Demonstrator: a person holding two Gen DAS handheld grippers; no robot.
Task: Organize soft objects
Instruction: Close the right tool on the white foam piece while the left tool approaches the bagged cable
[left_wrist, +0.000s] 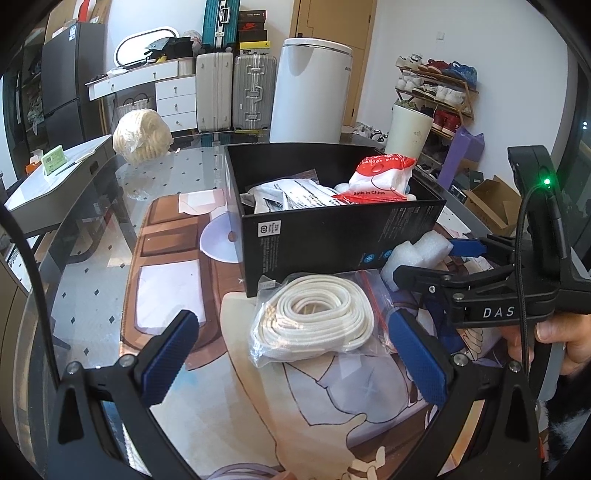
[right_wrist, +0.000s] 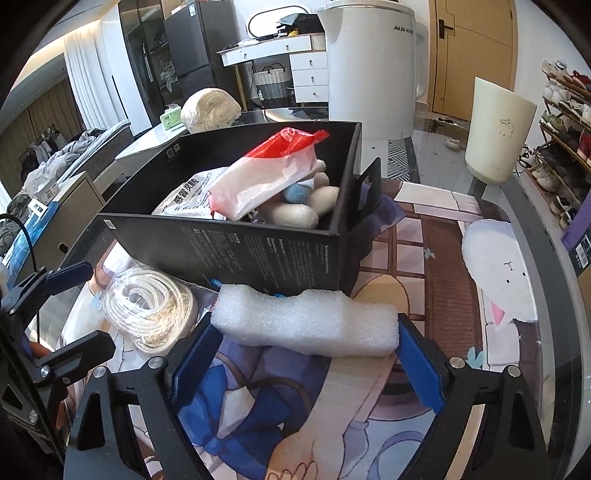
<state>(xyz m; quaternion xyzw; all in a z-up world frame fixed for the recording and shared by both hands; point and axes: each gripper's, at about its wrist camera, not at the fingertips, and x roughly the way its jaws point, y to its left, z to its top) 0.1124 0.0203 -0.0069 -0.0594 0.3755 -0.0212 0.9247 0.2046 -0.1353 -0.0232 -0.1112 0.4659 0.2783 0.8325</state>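
A white foam piece (right_wrist: 306, 325) lies on the printed mat in front of the black box (right_wrist: 258, 251). My right gripper (right_wrist: 306, 325) spans it lengthwise, and its blue pads meet both ends of the foam. A bagged coil of white rope (left_wrist: 314, 317) lies left of the foam, also in front of the black box (left_wrist: 332, 236). My left gripper (left_wrist: 291, 321) stands open around the bag without touching it. The box holds a red-and-white bag (right_wrist: 269, 177), printed packets (left_wrist: 291, 192) and pale plush pieces (right_wrist: 295, 214). The left wrist view shows the right gripper (left_wrist: 424, 260) on the foam piece (left_wrist: 410, 254).
A plastic-wrapped bundle of cream yarn (left_wrist: 142, 136) sits at the table's far left corner. A white bin (right_wrist: 495, 133) stands on the table's far right. The glass table edge (right_wrist: 546, 258) curves along the right. Suitcases, drawers and a shoe rack stand beyond.
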